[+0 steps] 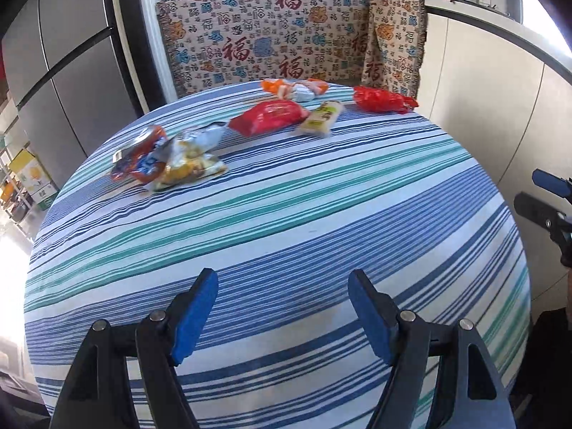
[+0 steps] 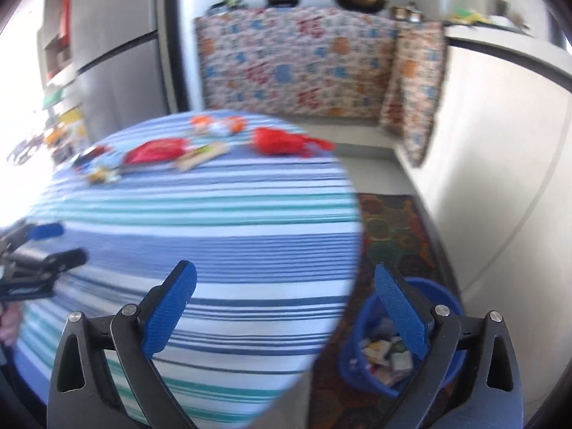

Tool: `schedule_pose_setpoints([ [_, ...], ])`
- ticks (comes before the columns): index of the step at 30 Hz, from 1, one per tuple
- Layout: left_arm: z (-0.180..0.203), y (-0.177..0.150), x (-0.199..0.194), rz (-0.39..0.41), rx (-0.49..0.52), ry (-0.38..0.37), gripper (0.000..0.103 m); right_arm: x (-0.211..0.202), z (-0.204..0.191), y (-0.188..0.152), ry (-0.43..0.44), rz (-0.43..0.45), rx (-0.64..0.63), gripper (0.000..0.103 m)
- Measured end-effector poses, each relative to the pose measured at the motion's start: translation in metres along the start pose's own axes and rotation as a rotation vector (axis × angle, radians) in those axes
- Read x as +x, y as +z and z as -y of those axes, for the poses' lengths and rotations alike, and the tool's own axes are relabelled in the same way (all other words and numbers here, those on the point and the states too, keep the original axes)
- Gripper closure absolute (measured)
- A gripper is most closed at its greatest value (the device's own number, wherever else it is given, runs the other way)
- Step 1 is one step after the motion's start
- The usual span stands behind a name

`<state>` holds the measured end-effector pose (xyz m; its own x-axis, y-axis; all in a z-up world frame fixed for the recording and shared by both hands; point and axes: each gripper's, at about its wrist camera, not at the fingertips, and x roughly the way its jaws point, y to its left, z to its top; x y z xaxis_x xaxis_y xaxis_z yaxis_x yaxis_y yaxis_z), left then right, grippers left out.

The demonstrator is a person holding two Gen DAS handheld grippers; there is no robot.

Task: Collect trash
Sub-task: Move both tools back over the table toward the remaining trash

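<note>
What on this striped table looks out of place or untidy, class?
Empty snack wrappers lie scattered along the far side of the striped table, crumpled and torn open. A red wrapper sits near the far right edge. The blue bin on the floor already holds trash.

Crumpled snack wrappers (image 1: 168,155) scattered across table's far side, blue bin (image 2: 400,339) (part-filled) on floor

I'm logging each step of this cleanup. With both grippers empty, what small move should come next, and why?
Probably reach the left gripper forward toward the crumpled wrapper pile, the nearest trash on the striped table. Its jaws are open and empty, and all the wrappers lie on the far half, out of grasp. The blue bin waits beside the table.
</note>
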<state>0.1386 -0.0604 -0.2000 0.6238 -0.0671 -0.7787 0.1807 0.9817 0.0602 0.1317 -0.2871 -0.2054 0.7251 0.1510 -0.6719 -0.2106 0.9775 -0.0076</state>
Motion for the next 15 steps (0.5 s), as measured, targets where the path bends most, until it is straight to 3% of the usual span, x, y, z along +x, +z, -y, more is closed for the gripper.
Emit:
schedule_pose_setpoints([
  [2, -0.011, -0.002, 0.005, -0.002, -0.008, 0.025, 0.026, 0.015, -0.028, 0.005, 0.027, -0.043, -0.032, 0.003],
  [6, -0.031, -0.004, 0.013, -0.032, -0.061, -0.007, 0.026, 0.051, -0.057, 0.015, 0.024, -0.111, -0.022, 0.003],
  [9, -0.039, -0.006, 0.013, -0.031, -0.099, -0.044, 0.026, 0.079, -0.062, 0.025, -0.007, -0.147, 0.001, 0.003],
  [15, -0.033, -0.007, 0.014, -0.044, -0.06, -0.03, 0.019, 0.106, -0.052, 0.036, -0.017, -0.194, 0.075, 0.002],
])
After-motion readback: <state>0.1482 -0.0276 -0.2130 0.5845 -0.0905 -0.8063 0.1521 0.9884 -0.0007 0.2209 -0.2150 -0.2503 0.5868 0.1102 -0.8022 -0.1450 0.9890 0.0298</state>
